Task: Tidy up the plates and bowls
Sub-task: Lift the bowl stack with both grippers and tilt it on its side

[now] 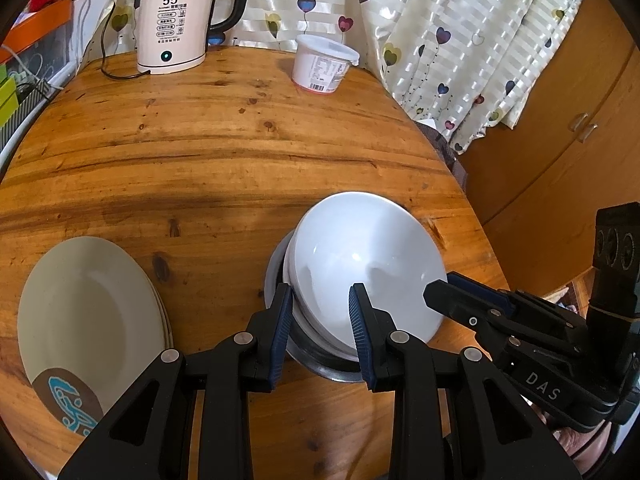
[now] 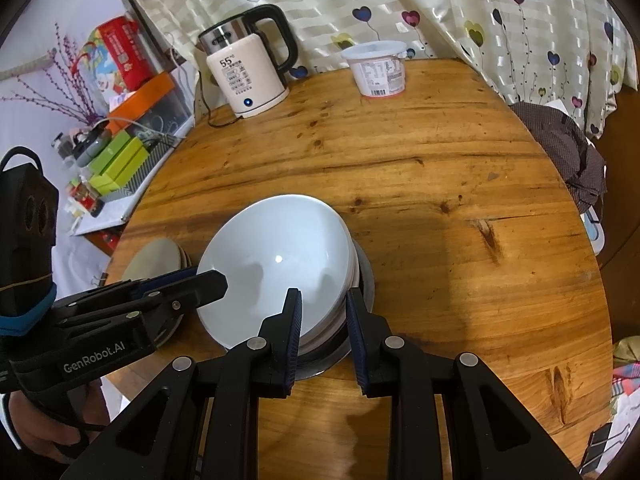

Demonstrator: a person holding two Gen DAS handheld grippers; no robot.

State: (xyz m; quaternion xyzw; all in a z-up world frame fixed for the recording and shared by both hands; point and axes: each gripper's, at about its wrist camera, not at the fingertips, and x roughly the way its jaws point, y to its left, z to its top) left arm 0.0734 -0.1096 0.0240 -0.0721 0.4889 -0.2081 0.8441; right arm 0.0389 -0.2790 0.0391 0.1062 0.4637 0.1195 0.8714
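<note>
A stack of white bowls [image 1: 372, 256] sits tilted in a metal bowl [image 1: 276, 276] on the round wooden table [image 1: 200, 152]. My left gripper [image 1: 322, 300] straddles the near left rim of the white stack, one finger inside, one outside. My right gripper [image 2: 322, 304] straddles the near right rim of the same stack [image 2: 276, 256]. Neither pair of pads clearly presses the rim. A stack of beige plates [image 1: 88, 312] lies at the left; it also shows in the right wrist view [image 2: 156, 256]. Each gripper shows in the other's view, the right [image 1: 436, 292] and the left [image 2: 212, 280].
An electric kettle [image 1: 176, 24] with its cord and a white plastic tub [image 1: 324, 64] stand at the table's far edge. A heart-patterned curtain [image 1: 460, 40] hangs behind. A wooden cabinet [image 1: 560, 140] is to the right. Boxes and clutter [image 2: 120, 152] lie beyond the left edge.
</note>
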